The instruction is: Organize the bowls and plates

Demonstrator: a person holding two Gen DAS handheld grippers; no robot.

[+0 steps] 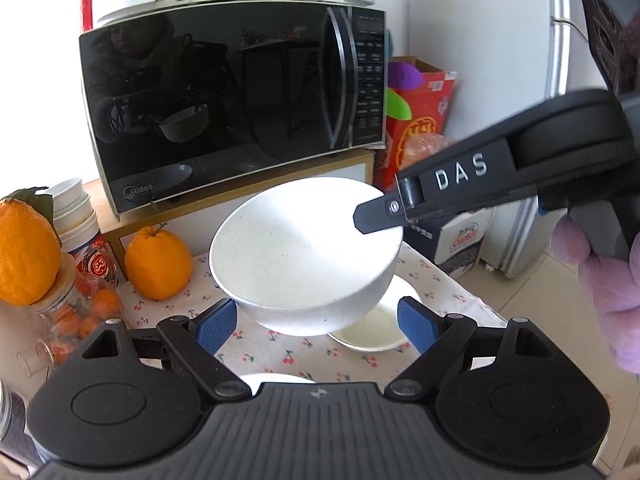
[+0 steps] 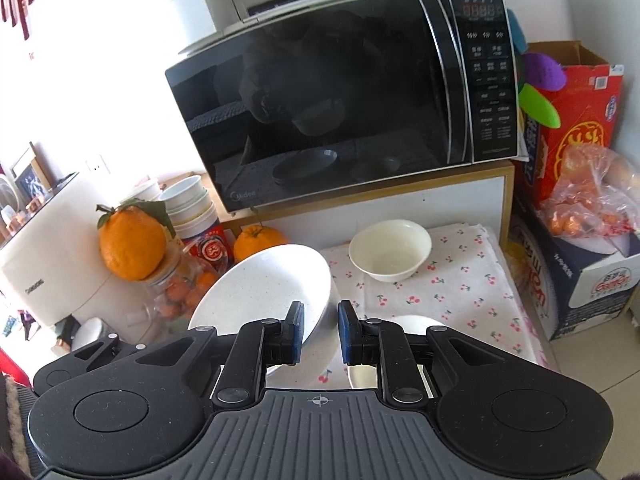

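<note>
Left wrist view had the big speckled white bowl (image 1: 306,256) hanging in the air, tilted, with the right gripper (image 1: 362,218) clenched on its rim at about 2 o'clock of the bowl. The left gripper (image 1: 316,326) sat wide and released below it, blue pads (image 1: 216,326) either side of the bowl's base, holding nothing as far as I could see. A gloved hand (image 1: 600,280) showed at 3 o'clock.

Under the bowl, a smaller cream bowl (image 1: 368,332) sat on the cherry-print cloth (image 1: 280,344) over the desk, mostly hidden by the big one. A sliver of another white dish (image 1: 276,378) peeked out at 6 o'clock. Pretty crowded otherwise: microwave (image 1: 236,108) at 12 o'clock, an orange (image 1: 158,264) at 9 o'clock, another orange (image 1: 26,248) on a jar (image 1: 68,320), and stacked paper cups (image 1: 74,208).

Right wrist view showed what the left couldn't: the pads pinching the big bowl's wall (image 2: 260,296) at 7 o'clock, and the cream bowl (image 2: 390,250) fully clear at 1 o'clock. It also caught a white plate (image 2: 404,344) behind the right finger, a red box (image 2: 576,128) at 2 o'clock with a bag of small oranges (image 2: 592,200), and a white appliance (image 2: 48,256) at 9 o'clock.
</note>
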